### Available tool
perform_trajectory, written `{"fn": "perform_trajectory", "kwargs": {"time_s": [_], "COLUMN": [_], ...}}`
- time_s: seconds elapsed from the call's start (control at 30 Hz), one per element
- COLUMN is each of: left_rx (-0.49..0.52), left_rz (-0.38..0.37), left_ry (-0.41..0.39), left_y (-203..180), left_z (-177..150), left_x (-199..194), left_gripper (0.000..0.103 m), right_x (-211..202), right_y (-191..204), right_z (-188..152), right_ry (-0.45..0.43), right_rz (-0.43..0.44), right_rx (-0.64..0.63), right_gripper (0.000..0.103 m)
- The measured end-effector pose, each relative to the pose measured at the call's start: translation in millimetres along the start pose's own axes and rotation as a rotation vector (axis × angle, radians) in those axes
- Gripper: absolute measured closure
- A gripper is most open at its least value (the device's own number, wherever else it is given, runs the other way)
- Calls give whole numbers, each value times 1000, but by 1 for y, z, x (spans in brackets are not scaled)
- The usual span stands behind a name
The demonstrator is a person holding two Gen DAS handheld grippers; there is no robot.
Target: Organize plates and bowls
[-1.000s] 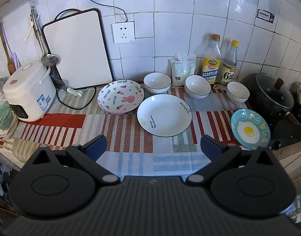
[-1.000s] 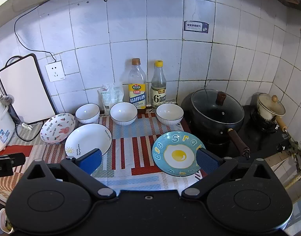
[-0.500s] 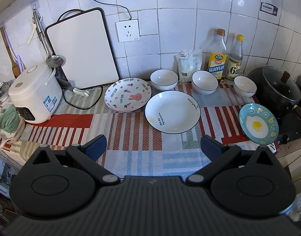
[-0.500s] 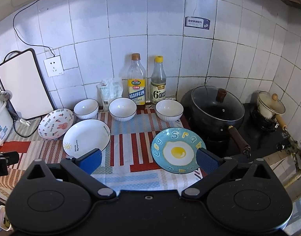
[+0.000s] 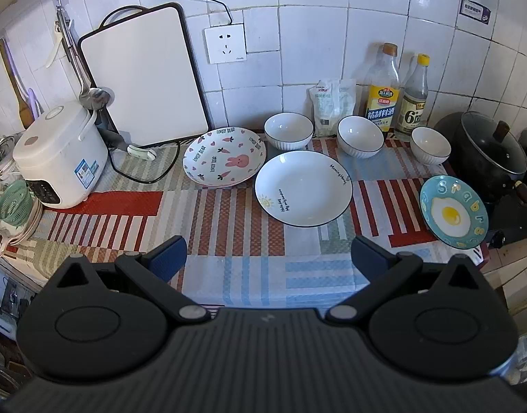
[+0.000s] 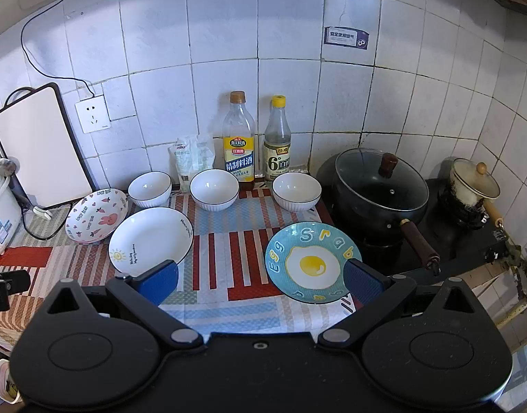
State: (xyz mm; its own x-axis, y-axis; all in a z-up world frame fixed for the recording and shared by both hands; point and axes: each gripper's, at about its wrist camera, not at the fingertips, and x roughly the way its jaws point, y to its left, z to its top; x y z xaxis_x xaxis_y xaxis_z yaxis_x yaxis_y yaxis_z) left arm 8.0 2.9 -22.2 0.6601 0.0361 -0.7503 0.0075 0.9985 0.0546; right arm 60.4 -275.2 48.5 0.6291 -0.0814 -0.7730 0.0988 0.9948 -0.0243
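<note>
Three plates lie on the striped cloth: a bunny plate (image 5: pixel 224 156) (image 6: pixel 96 215), a plain white plate (image 5: pixel 303 188) (image 6: pixel 151 240) and a blue egg plate (image 5: pixel 453 211) (image 6: pixel 313 261). Three white bowls stand in a row by the wall: left (image 5: pixel 288 130) (image 6: pixel 149 189), middle (image 5: pixel 360 136) (image 6: pixel 214 189), right (image 5: pixel 430 145) (image 6: pixel 296 191). My left gripper (image 5: pixel 268 258) is open and empty above the cloth's front edge. My right gripper (image 6: pixel 261 280) is open and empty, its right finger just in front of the egg plate.
A rice cooker (image 5: pixel 56 158) and cutting board (image 5: pixel 143 75) stand at the left. Two bottles (image 6: pixel 238 141) (image 6: pixel 277 141) and a bag (image 6: pixel 192 156) are by the wall. A lidded black pot (image 6: pixel 380 186) and small pot (image 6: pixel 473 182) sit on the stove at right.
Both grippers have drawn back a little and shifted, so the counter shows slightly smaller and further off. Nothing on the counter has moved. Both stay open.
</note>
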Motion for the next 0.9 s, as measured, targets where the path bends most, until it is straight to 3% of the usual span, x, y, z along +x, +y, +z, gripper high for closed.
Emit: {"fn": "perform_trajectory", "kwargs": {"time_s": [0.23, 0.47, 0.6, 0.83, 0.9], "left_rx": [-21, -30, -16, -51, -57], "left_rz": [-15, -54, 3, -55, -67], "left_ry": [-5, -89, -118, -134, -109], "left_y": [11, 36, 43, 50, 48], "left_z": [13, 43, 54, 71, 72], "left_x": [6, 20, 44, 90, 108], "left_gripper": [1, 2, 3, 3, 5], "right_x": [8, 28, 69, 136, 152], "right_y": [4, 9, 16, 37, 43], "right_z": [8, 26, 43, 48, 45], "right_ry": [-25, -208, -147, -65, -67], "right_rz": [50, 217, 255, 405, 413], "right_rx": [-13, -18, -42, -83, -73], "right_gripper": [0, 0, 1, 8, 12]}}
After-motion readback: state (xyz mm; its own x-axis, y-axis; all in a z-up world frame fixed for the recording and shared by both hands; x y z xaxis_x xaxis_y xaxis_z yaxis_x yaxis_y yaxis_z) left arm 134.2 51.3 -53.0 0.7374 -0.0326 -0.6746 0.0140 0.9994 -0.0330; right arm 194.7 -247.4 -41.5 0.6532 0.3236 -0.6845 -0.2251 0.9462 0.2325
